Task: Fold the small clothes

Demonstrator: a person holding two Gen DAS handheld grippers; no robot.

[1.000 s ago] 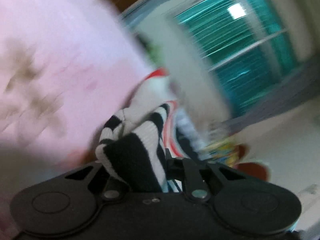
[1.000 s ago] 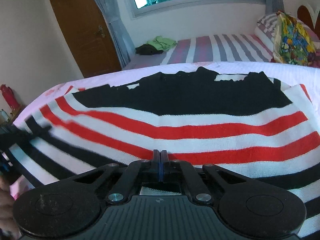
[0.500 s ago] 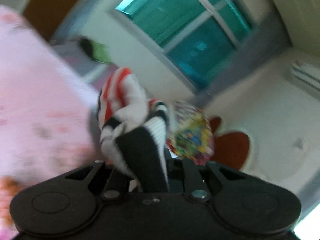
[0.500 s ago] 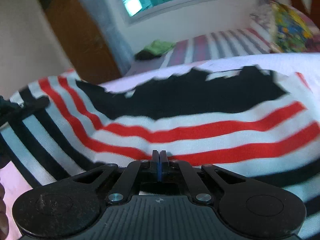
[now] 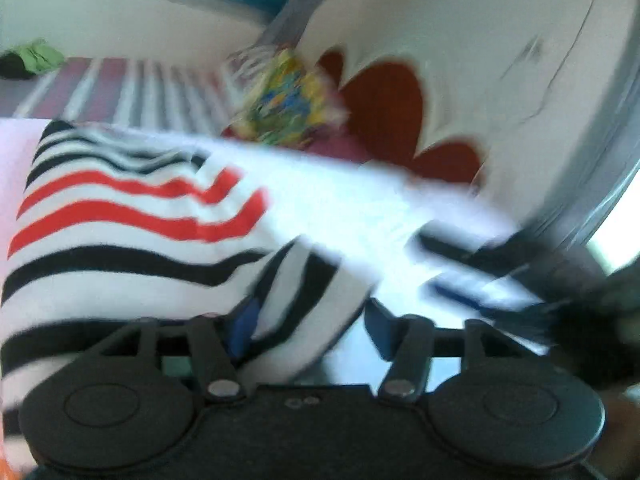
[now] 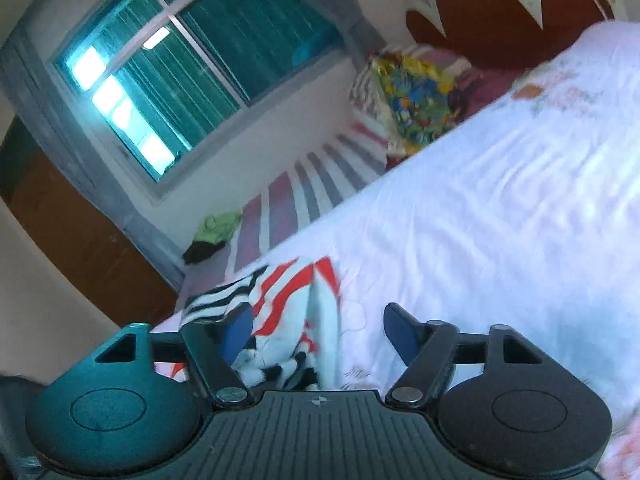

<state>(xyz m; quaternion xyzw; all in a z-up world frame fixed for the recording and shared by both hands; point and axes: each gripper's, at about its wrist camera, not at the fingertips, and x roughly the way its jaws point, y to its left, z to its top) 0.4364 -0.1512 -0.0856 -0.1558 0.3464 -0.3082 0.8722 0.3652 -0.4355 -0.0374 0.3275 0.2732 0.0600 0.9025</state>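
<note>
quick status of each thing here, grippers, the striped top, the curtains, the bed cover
left gripper: jaws apart, just been opening, striped cloth loose between them
right gripper: jaws apart, just been opening, cloth by one pad, not pinched
striped top: released, lying rumpled on the bed
teal curtains: drawn across the window
pale bed cover: spread out, lightly wrinkled

both grippers (image 5: 308,316) (image 6: 318,330) just opening
</note>
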